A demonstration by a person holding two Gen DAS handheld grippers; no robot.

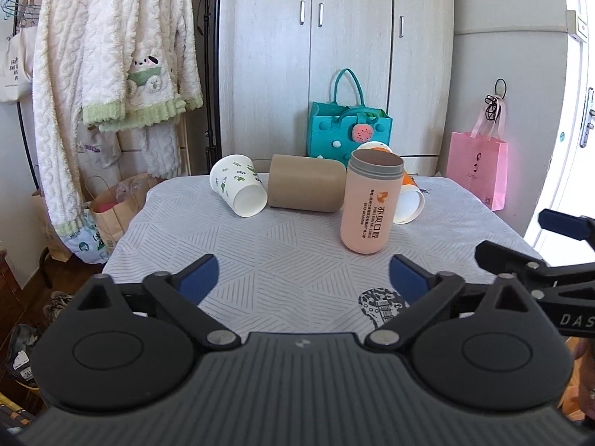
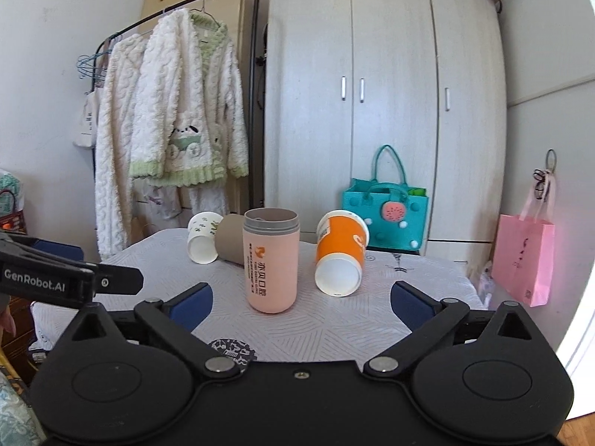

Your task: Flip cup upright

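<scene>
A pink cup (image 1: 370,202) with a grey rim stands upright on the table, mouth up; it also shows in the right wrist view (image 2: 271,262). A white leaf-print paper cup (image 1: 240,185) (image 2: 202,238), a brown cup (image 1: 305,187) (image 2: 232,239) and an orange paper cup (image 2: 340,252) (image 1: 409,200) lie on their sides. My left gripper (image 1: 303,278) is open and empty, short of the cups. My right gripper (image 2: 301,303) is open and empty, just in front of the pink cup.
The table (image 1: 279,252) has a white patterned cover. Behind it stand a teal bag (image 1: 347,128), a wardrobe (image 1: 334,55) and a pink bag (image 1: 478,167). Fleece robes (image 1: 111,55) hang on a rack at the left, with paper bags below.
</scene>
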